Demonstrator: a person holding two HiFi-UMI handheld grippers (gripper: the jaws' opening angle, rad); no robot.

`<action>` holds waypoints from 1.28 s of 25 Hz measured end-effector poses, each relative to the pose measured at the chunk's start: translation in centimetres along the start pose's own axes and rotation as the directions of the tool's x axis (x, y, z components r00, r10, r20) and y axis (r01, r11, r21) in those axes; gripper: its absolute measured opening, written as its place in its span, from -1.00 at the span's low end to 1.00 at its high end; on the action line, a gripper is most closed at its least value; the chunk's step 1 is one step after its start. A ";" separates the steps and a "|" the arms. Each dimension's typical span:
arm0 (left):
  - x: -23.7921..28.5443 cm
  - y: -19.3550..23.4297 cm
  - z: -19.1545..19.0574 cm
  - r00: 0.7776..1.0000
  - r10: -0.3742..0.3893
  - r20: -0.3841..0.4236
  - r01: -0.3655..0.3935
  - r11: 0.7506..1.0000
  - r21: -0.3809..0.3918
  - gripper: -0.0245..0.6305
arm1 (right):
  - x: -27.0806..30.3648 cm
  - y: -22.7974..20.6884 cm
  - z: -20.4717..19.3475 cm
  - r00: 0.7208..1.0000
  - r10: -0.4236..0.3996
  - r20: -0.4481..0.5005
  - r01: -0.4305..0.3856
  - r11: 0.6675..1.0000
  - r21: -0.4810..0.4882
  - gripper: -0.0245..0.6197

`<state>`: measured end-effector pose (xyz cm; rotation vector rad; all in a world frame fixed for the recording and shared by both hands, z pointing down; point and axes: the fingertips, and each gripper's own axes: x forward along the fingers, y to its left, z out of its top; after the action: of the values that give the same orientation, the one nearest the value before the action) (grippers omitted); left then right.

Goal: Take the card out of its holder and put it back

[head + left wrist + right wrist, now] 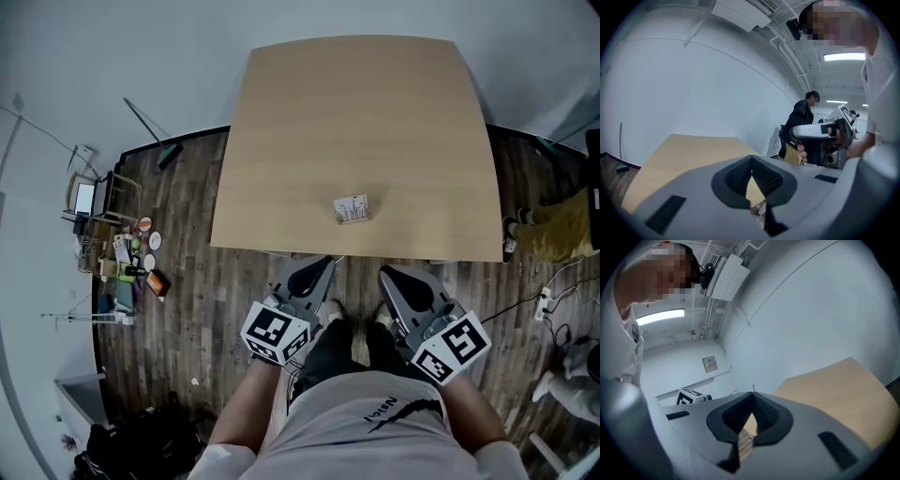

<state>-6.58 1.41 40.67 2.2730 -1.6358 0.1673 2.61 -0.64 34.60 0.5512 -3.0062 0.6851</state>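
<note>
Both sets of my fingers are pressed together with nothing between them. The left gripper (pixel 327 262) and the right gripper (pixel 385 275) hang just short of the near edge of the surface (pixel 356 112), in front of my legs. The card holder (pixel 352 208) lies alone on the wood near that edge, ahead of both grippers and apart from them (from up here I can't separate card from holder). My worry is that it looks small and light. Arriving with fingers closed would shove it away, and pulling the card without pinning the holder would likely drag the whole thing along.
</note>
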 end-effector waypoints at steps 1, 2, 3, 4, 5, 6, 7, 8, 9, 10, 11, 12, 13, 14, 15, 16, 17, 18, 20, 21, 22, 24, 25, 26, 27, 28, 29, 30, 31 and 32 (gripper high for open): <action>0.6 0.8 -0.3 1.000 -0.005 -0.006 0.005 1.000 -0.008 -0.89 | 0.6 -0.5 -0.3 1.000 0.001 -0.004 -0.001 1.000 0.007 -0.89; 1.2 1.6 -0.7 1.000 -0.015 -0.011 0.014 1.000 -0.016 -0.89 | 1.3 -1.0 -0.5 1.000 -0.003 -0.009 0.003 1.000 0.013 -0.89; 1.8 2.3 -1.1 0.999 -0.027 -0.017 0.027 0.999 -0.022 -0.89 | 2.0 -1.5 -0.8 1.000 -0.011 -0.015 0.011 1.000 0.018 -0.89; 2.5 3.0 -1.7 0.999 -0.042 -0.025 0.042 0.999 -0.025 -0.89 | 2.7 -2.0 -1.1 1.000 -0.020 -0.022 0.021 1.000 0.021 -0.89; 3.2 3.8 -2.3 0.998 -0.059 -0.036 0.058 0.998 -0.026 -0.89 | 3.4 -2.4 -1.4 0.999 -0.030 -0.027 0.031 0.999 0.024 -0.89; 3.9 4.6 -3.0 0.996 -0.077 -0.049 0.075 0.997 -0.027 -0.89 | 4.2 -2.7 -1.6 0.999 -0.041 -0.033 0.042 0.999 0.026 -0.89; 4.6 5.4 -3.7 0.993 -0.096 -0.063 0.095 0.995 -0.029 -0.89 | 4.8 -3.1 -1.7 0.998 -0.053 -0.037 0.054 0.998 0.028 -0.89; 5.4 6.2 -4.3 0.991 -0.115 -0.075 0.113 0.993 -0.030 -0.89 | 5.4 -3.4 -1.9 0.997 -0.067 -0.043 0.068 0.997 0.030 -0.89; 6.1 6.9 -4.9 0.988 -0.132 -0.085 0.129 0.991 -0.031 -0.89 | 5.9 -3.8 -2.0 0.995 -0.082 -0.051 0.084 0.996 0.031 -0.89; 6.7 7.7 -5.6 0.985 -0.144 -0.095 0.141 0.989 -0.031 -0.89 | 6.4 -4.3 -2.4 0.993 -0.098 -0.059 0.100 0.994 0.032 -0.89; 7.3 8.6 -6.5 0.983 -0.153 -0.104 0.150 0.988 -0.032 -0.88 | 6.8 -4.7 -2.8 0.991 -0.113 -0.067 0.115 0.993 0.034 -0.89; 7.8 9.4 -7.5 0.980 -0.161 -0.115 0.158 0.987 -0.034 -0.88 | 7.2 -5.1 -3.3 0.989 -0.127 -0.073 0.130 0.991 0.035 -0.89; 8.3 10.1 -8.6 0.977 -0.171 -0.128 0.168 0.985 -0.037 -0.88 | 7.5 -5.4 -3.9 0.987 -0.140 -0.077 0.143 0.989 0.038 -0.89; 8.8 10.8 -9.6 0.972 -0.185 -0.143 0.181 0.983 -0.041 -0.86 | 7.9 -5.7 -4.3 0.985 -0.152 -0.082 0.156 0.987 0.040 -0.89; 9.4 11.4 -10.5 0.966 -0.202 -0.161 0.197 0.979 -0.044 -0.78 | 8.4 -6.0 -4.5 0.983 -0.163 -0.089 0.167 0.985 0.042 -0.89; 10.1 12.0 -11.2 0.959 -0.221 -0.178 0.216 0.975 -0.047 -0.70 | 9.0 -6.5 -4.6 0.980 -0.173 -0.098 0.178 0.983 0.044 -0.89; 10.8 12.6 -11.7 0.952 -0.239 -0.191 0.234 0.971 -0.047 -0.66 | 9.6 -7.0 -4.7 0.977 -0.182 -0.108 0.188 0.981 0.046 -0.89; 11.7 13.1 -12.0 0.946 -0.256 -0.201 0.251 0.967 -0.046 -0.65 | 10.1 -7.5 -4.8 0.975 -0.190 -0.118 0.197 0.979 0.049 -0.89; 13.1 13.9 -12.8 0.935 -0.281 -0.216 0.278 0.960 -0.042 -0.63 | 10.9 -8.5 -5.3 0.969 -0.206 -0.136 0.215 0.975 0.056 -0.89; 13.7 14.2 -13.3 0.930 -0.291 -0.224 0.290 0.956 -0.040 -0.63 | 11.1 -8.8 -5.6 0.967 -0.213 -0.143 0.224 0.973 0.061 -0.89; 14.1 14.4 -13.9 0.924 -0.301 -0.235 0.301 0.953 -0.038 -0.61 | 11.3 -9.0 -6.0 0.964 -0.220 -0.150 0.231 0.971 0.066 -0.89; 14.9 14.6 -15.0 0.911 -0.323 -0.257 0.327 0.945 -0.032 -0.57 | 11.6 -9.5 -6.6 0.960 -0.227 -0.163 0.241 0.968 0.072 -0.89; 15.2 14.6 -15.4 0.905 -0.334 -0.262 0.339 0.940 -0.028 -0.56 | 11.8 -9.8 -6.9 0.958 -0.229 -0.171 0.245 0.967 0.074 -0.89; 15.7 14.5 -15.4 0.902 -0.345 -0.260 0.351 0.936 -0.026 -0.56 | 11.9 -10.0 -7.1 0.956 -0.231 -0.178 0.248 0.966 0.076 -0.89; 16.1 14.5 -15.4 0.900 -0.355 -0.253 0.362 0.932 -0.022 -0.56 | 12.0 -10.2 -7.4 0.955 -0.234 -0.185 0.251 0.965 0.079 -0.89; 16.4 14.3 -15.3 0.897 -0.366 -0.247 0.373 0.927 -0.018 -0.56 | 12.1 -10.4 -7.7 0.953 -0.236 -0.191 0.255 0.964 0.081 -0.89; 16.7 14.2 -15.2 0.894 -0.377 -0.242 0.386 0.923 -0.011 -0.56 | 12.1 -10.5 -8.0 0.951 -0.238 -0.197 0.258 0.962 0.084 -0.89; 17.0 13.9 -15.2 0.891 -0.386 -0.240 0.397 0.918 -0.002 -0.56 | 12.2 -10.7 -8.3 0.950 -0.240 -0.201 0.262 0.961 0.087 -0.89; 17.3 13.7 -15.2 0.887 -0.395 -0.239 0.407 0.913 0.005 -0.56 | 12.1 -10.9 -8.5 0.948 -0.243 -0.205 0.265 0.960 0.089 -0.89; 17.7 13.4 -15.2 0.883 -0.403 -0.241 0.417 0.909 0.010 -0.56 | 12.1 -11.1 -8.7 0.946 -0.246 -0.209 0.269 0.959 0.091 -0.89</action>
<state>-11.83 -13.16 62.70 2.4768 -1.0174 0.3684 -5.50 -10.42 48.16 0.8124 -2.6593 0.8458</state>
